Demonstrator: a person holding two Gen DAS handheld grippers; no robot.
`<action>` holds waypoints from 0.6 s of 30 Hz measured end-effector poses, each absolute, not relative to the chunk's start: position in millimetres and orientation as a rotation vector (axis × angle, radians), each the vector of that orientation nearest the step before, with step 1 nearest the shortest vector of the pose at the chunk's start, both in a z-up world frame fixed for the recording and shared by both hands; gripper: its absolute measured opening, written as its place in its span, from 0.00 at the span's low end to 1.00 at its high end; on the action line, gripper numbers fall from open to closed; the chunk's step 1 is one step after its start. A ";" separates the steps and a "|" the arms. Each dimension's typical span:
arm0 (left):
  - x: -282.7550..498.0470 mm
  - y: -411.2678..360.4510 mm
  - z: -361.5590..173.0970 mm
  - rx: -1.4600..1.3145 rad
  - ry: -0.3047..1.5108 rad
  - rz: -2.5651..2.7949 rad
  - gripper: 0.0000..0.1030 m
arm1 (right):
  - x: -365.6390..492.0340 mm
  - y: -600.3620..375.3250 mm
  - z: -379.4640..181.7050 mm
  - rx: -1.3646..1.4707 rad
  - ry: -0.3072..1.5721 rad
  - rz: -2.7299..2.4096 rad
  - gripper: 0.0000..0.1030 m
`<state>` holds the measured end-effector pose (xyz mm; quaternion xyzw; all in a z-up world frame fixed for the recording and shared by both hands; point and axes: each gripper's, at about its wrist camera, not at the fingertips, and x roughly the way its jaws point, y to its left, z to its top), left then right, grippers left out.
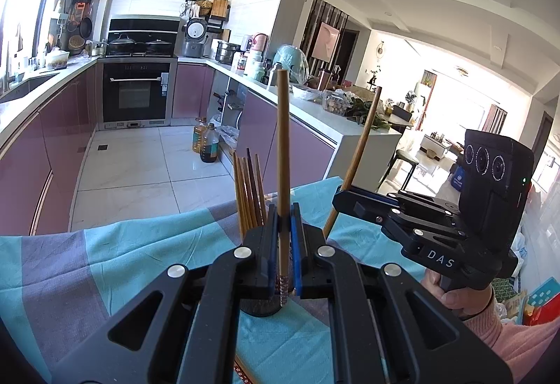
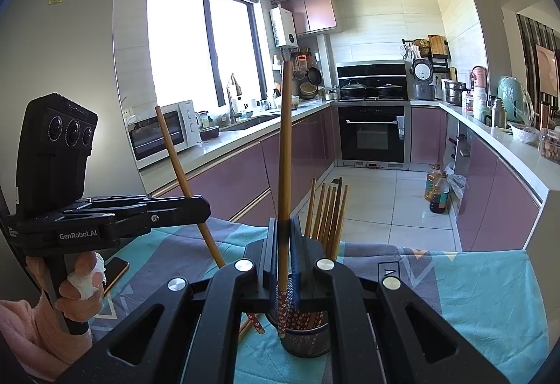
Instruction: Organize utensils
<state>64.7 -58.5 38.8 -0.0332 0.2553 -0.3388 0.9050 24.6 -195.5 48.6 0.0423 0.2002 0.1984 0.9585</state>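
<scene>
A: What's the biggest thing on view?

B: The cloth (image 1: pixel 105 265), a soft teal and grey patchwork with a few creases, spread over the table.

A: And on it?

B: A round dark holder (image 2: pixel 306 343), mesh-walled, with a bundle of slim wooden chopsticks (image 2: pixel 329 212) standing in it, tips down.

A: The grippers?

B: Both are black, hard, angular plastic with blue pads. The left gripper (image 1: pixel 287 244) is clamped on one chopstick (image 1: pixel 282 156), a straight pale stick held upright, its floral-patterned end just over the holder. The right gripper (image 2: pixel 285 254) pinches another chopstick (image 2: pixel 285 153), also upright, patterned tip dipping into the holder's mouth.

A: Anything small?

B: A flat phone (image 2: pixel 117 270) lies on the cloth, by the left hand (image 2: pixel 78 289).
</scene>
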 end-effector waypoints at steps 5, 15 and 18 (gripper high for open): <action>65.3 -56.4 45.3 -0.068 0.521 -0.702 0.07 | 27.2 -194.5 51.1 0.086 0.400 0.401 0.06; 63.9 -57.7 51.0 -0.069 0.513 -0.705 0.07 | 30.6 -195.0 52.3 0.086 0.392 0.397 0.06; 64.0 -59.1 53.0 -0.069 0.518 -0.703 0.07 | 31.4 -195.5 52.1 0.085 0.391 0.394 0.06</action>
